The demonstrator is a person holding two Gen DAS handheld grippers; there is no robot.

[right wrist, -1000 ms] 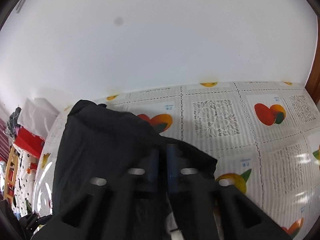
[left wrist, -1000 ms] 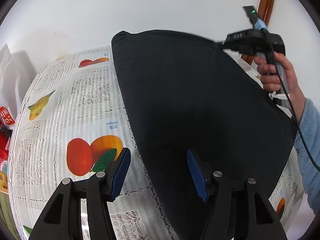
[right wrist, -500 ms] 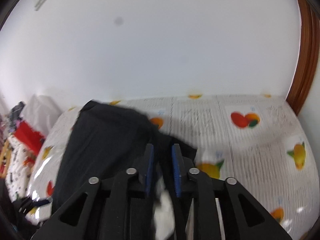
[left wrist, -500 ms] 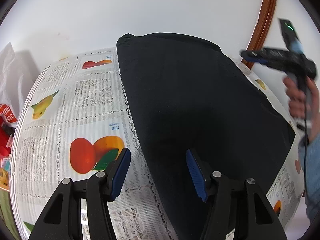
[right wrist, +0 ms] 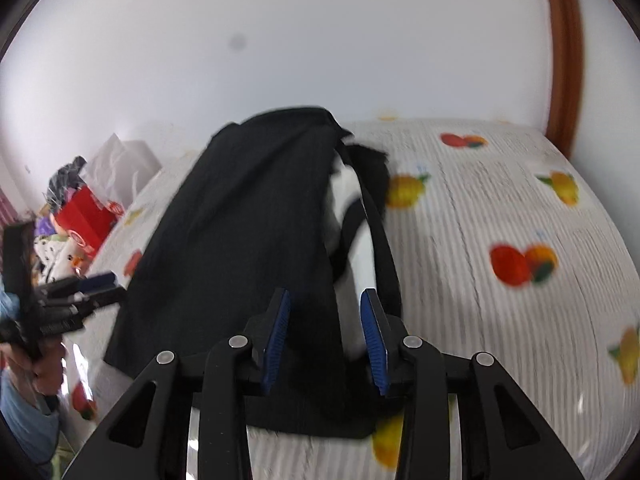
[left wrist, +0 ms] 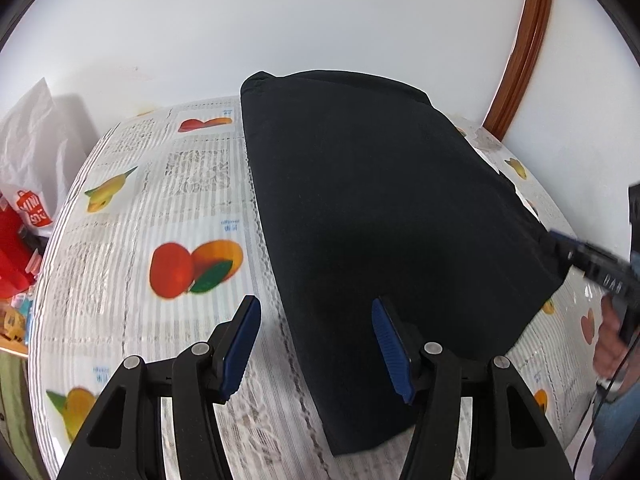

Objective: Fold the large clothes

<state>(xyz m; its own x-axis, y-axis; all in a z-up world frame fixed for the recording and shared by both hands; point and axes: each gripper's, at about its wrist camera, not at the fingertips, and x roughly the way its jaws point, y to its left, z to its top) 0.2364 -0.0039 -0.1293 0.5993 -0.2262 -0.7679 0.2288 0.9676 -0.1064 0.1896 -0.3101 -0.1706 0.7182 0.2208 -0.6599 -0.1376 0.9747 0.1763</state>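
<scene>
The black garment (left wrist: 384,216) lies folded into a long panel on the counter (left wrist: 192,208), flat enough for another fold. Left gripper (left wrist: 316,344) hovers, jaws wide, at its near edge; right gripper (right wrist: 326,340) hangs half-open, gripping nothing.

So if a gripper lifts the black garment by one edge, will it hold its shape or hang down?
The black garment will probably hang down limp: it lies flat and follows the tablecloth. In the right wrist view its far layers already bunch, so the fold may slip open. It looks thin and likely light.
</scene>
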